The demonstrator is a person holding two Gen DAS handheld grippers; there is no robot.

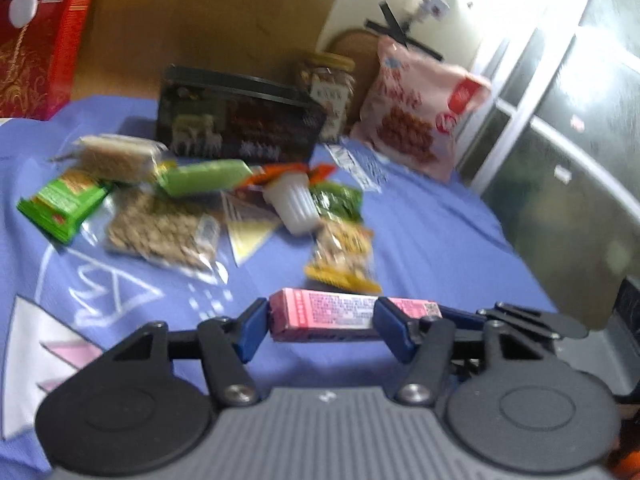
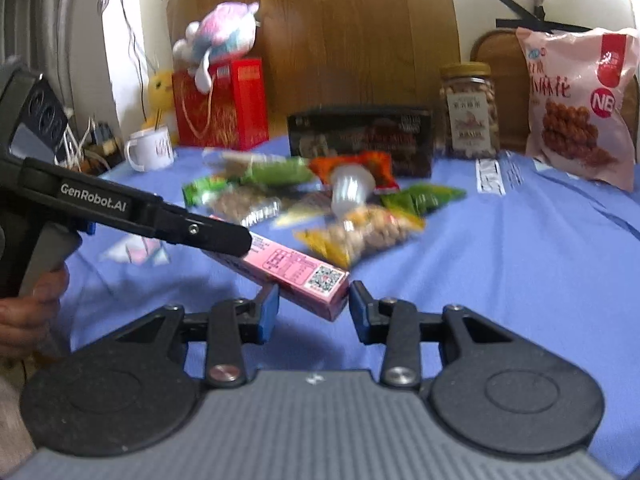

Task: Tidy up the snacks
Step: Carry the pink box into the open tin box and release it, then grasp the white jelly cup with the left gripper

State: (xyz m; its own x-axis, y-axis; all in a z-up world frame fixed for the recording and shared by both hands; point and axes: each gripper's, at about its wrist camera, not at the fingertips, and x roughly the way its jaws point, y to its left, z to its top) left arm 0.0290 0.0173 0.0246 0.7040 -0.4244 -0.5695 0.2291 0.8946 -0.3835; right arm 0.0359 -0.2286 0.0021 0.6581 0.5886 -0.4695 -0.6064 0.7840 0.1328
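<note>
The pink box is up off the blue cloth at the near side of the desk, lying crosswise between the two blue pads of the left tongs, which pinch it across its narrow body. Its far end with the square code pokes out toward the right tongs; their pads stand spread on either side of that corner, and I cannot tell if the left pad touches it. Just beyond the box lies a loose heap of snacks: a yellow bag of nuts, a small white cup, green packets and a clear bag of seeds. Farther back stand a dark box, a jar and a big pink bag on the right. A red gift bag with a plush toy sits far left, beside a white mug.
</note>
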